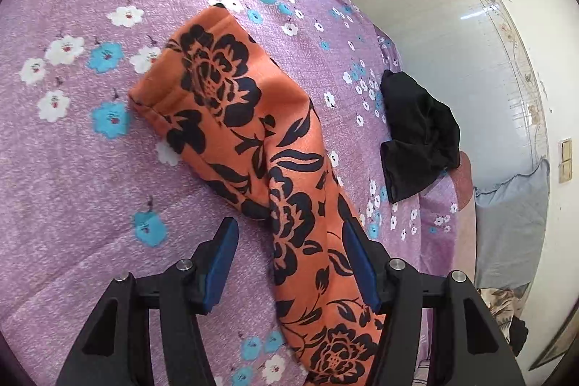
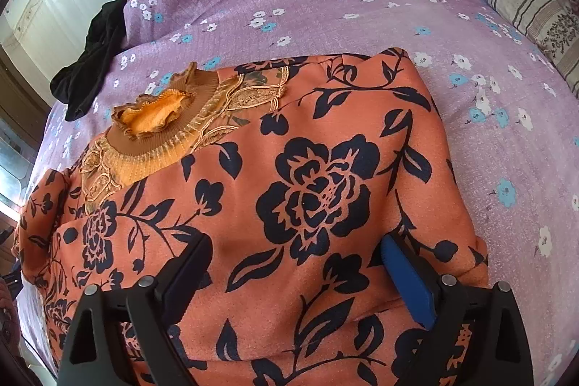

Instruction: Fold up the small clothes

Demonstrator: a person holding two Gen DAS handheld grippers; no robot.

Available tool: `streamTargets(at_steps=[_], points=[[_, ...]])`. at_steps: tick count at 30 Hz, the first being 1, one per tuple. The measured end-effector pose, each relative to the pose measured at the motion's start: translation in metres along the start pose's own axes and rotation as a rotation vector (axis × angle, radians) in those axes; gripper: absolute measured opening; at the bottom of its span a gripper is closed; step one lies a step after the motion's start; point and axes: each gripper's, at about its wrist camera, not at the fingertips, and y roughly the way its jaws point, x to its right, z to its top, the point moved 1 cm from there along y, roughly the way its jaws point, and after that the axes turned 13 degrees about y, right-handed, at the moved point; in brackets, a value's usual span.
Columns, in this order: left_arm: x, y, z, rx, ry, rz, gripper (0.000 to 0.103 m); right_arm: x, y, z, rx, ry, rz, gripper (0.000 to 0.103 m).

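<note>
I judge the fold to be in its early part: the orange floral top (image 2: 307,190) lies spread on the purple flowered bedsheet (image 2: 325,9), body flat, its ribbed frilled collar (image 2: 155,122) facing up, and one sleeve (image 1: 231,118) stretches away from me across the sheet, not yet brought over the body. The other side looks bunched near the bed's edge, so both sleeves and the final halving seem left to do. My left gripper (image 1: 289,263) stands partly open, the sleeve lying between its blue pads with neither pressing it. My right gripper (image 2: 300,281) is spread wide over the body cloth, gripping nothing. The fabric is soft and slightly rumpled, bold black roses on orange. A black garment (image 1: 416,132) waits near the edge.
</note>
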Motion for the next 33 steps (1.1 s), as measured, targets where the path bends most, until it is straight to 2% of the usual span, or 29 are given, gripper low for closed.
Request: streamTargets(at_steps=[3, 6, 7, 9, 11, 14, 17, 20, 21, 22, 23, 24, 25, 27, 29, 31, 33], points=[[0.014, 0.019, -0.001, -0.027, 0.03, -0.003, 0.061, -0.002, 0.002, 0.0, 0.0, -0.001, -0.003, 0.096], [0.023, 0.033, -0.003, -0.04, 0.066, 0.003, 0.056, -0.002, 0.002, 0.0, 0.001, 0.001, -0.001, 0.096], [0.025, 0.035, -0.004, -0.037, 0.081, 0.011, 0.038, 0.0, 0.0, 0.001, 0.003, 0.01, 0.008, 0.096], [0.029, 0.038, -0.004, -0.039, 0.111, 0.056, 0.008, 0.003, -0.002, 0.001, 0.005, 0.03, 0.029, 0.096], [0.041, 0.031, -0.005, 0.002, 0.144, 0.062, 0.008, 0.009, -0.006, 0.004, 0.007, 0.068, 0.058, 0.094], [0.09, 0.014, -0.014, 0.046, 0.305, 0.06, 0.007, 0.017, -0.012, 0.009, 0.002, 0.129, 0.096, 0.083], [0.157, -0.004, -0.048, 0.042, 0.489, -0.067, 0.007, 0.028, -0.016, 0.016, -0.01, 0.209, 0.139, 0.08], [0.237, -0.009, -0.111, 0.0, 0.754, -0.167, 0.007, 0.038, -0.025, 0.023, 0.016, 0.255, 0.151, 0.08], [0.261, -0.008, -0.142, -0.022, 0.859, -0.194, 0.008, 0.041, -0.03, 0.025, 0.031, 0.266, 0.153, 0.08], [0.281, -0.005, -0.174, -0.071, 0.968, -0.222, 0.019, 0.044, -0.034, 0.028, 0.046, 0.278, 0.156, 0.08], [0.297, 0.002, -0.207, -0.154, 1.088, -0.254, 0.032, 0.048, -0.038, 0.031, 0.059, 0.294, 0.163, 0.08], [0.308, 0.009, -0.238, -0.238, 1.199, -0.266, 0.064, 0.053, -0.041, 0.034, 0.071, 0.311, 0.172, 0.08], [0.312, 0.015, -0.264, -0.28, 1.297, -0.247, 0.078, 0.058, -0.044, 0.037, 0.081, 0.332, 0.181, 0.08], [0.309, 0.021, -0.298, -0.244, 1.474, -0.141, 0.078, 0.069, -0.05, 0.043, 0.099, 0.374, 0.199, 0.08], [0.302, 0.025, -0.312, -0.196, 1.619, -0.028, 0.078, 0.076, -0.054, 0.048, 0.11, 0.397, 0.203, 0.08], [0.294, 0.021, -0.304, -0.138, 1.666, 0.013, 0.078, 0.079, -0.057, 0.051, 0.116, 0.405, 0.204, 0.08], [0.288, 0.018, -0.277, -0.113, 1.606, 0.02, 0.078, 0.079, -0.056, 0.053, 0.108, 0.402, 0.21, 0.08]])
